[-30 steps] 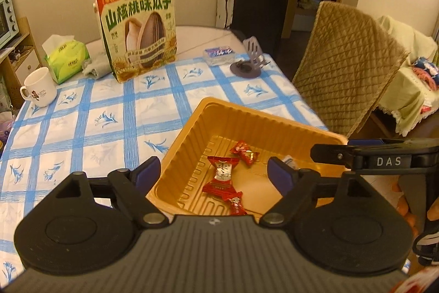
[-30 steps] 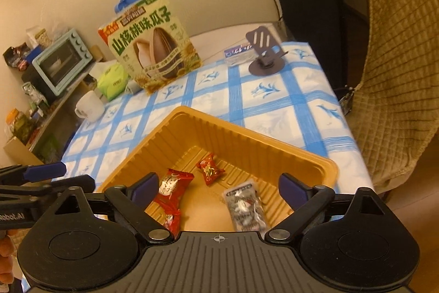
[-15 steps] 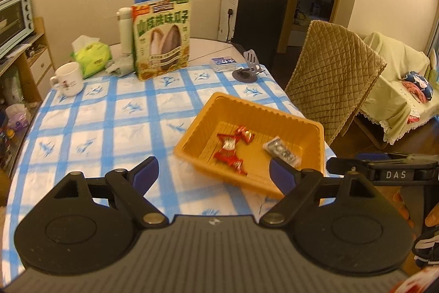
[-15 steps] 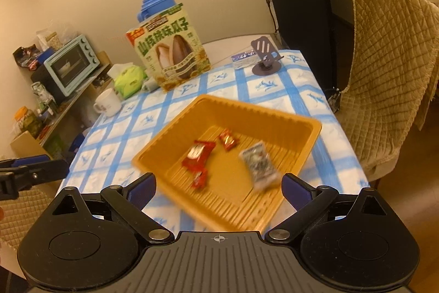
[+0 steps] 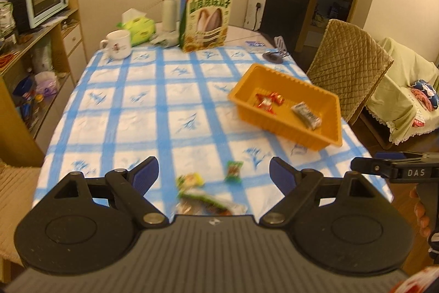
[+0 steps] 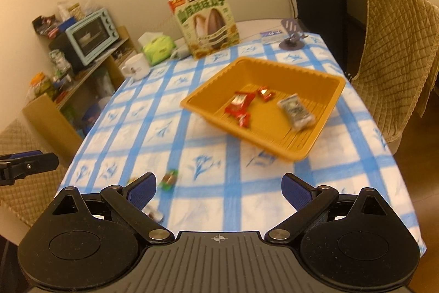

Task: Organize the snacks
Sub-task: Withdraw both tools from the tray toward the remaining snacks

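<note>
- Grippers: your left gripper (image 5: pixel 214 173) and right gripper (image 6: pixel 218 190) both spread wide, nothing between them.
- Orange plastic tray (image 6: pixel 326 111) on the blue-checked table (image 5: pixel 142 111) holds red-wrapped candies (image 6: pixel 240 106) and a silver packet (image 6: pixel 296 111).
- Loose green-wrapped snacks (image 5: pixel 233 170) lie at the table's near edge.

The left claw (image 5: pixel 214 173) stands wide open — its two blue-padded fingers (image 5: pixel 145 174) splayed far apart with nothing pressed between them, pointing forward and tilted downward. The right claw (image 6: pixel 219 190) is just as wide, its blue pads (image 6: pixel 295 190) apart and gripping nothing, tilted downward likewise. The two are held side by side: the tip of the right claw shows at the right edge of the left wrist view, with fingertips of the person's right hand (image 5: pixel 419 210) wrapped around its handle just below — the tip of the left one shows at the left edge of the right wrist view.
</note>
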A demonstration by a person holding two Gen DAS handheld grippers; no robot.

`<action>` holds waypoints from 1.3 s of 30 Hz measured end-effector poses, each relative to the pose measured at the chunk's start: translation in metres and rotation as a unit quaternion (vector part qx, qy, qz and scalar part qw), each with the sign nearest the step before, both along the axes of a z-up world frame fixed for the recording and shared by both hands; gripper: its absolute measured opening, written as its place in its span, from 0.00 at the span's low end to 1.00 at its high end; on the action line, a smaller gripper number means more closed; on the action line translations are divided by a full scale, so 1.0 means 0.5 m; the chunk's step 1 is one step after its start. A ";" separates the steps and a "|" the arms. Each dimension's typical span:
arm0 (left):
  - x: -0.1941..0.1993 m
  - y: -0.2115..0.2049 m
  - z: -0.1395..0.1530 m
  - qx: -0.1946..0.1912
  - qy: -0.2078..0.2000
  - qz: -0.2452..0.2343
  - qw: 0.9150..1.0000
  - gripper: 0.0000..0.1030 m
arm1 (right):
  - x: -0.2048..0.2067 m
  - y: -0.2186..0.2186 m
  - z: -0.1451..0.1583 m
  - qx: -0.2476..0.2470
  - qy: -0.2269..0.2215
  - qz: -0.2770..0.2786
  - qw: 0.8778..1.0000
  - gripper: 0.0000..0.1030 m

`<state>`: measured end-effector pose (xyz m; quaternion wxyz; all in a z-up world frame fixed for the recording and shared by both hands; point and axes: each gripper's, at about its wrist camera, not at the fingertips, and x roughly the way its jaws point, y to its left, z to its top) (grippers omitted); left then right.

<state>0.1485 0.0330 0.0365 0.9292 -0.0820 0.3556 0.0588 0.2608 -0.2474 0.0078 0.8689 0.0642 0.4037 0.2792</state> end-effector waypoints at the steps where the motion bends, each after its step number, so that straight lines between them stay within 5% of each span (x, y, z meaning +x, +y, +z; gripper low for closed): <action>1: -0.015 0.006 -0.003 0.001 0.001 0.001 1.000 0.84 | -0.013 0.005 -0.002 -0.001 0.002 0.002 1.000 0.94; 19: -0.133 0.051 -0.083 -0.021 0.046 -0.001 0.999 0.84 | -0.145 0.075 -0.087 -0.036 0.057 0.009 0.998 0.94; 39: -0.150 0.074 -0.153 -0.021 0.079 0.003 0.997 0.84 | -0.175 0.158 -0.160 -0.092 0.040 0.054 0.993 0.94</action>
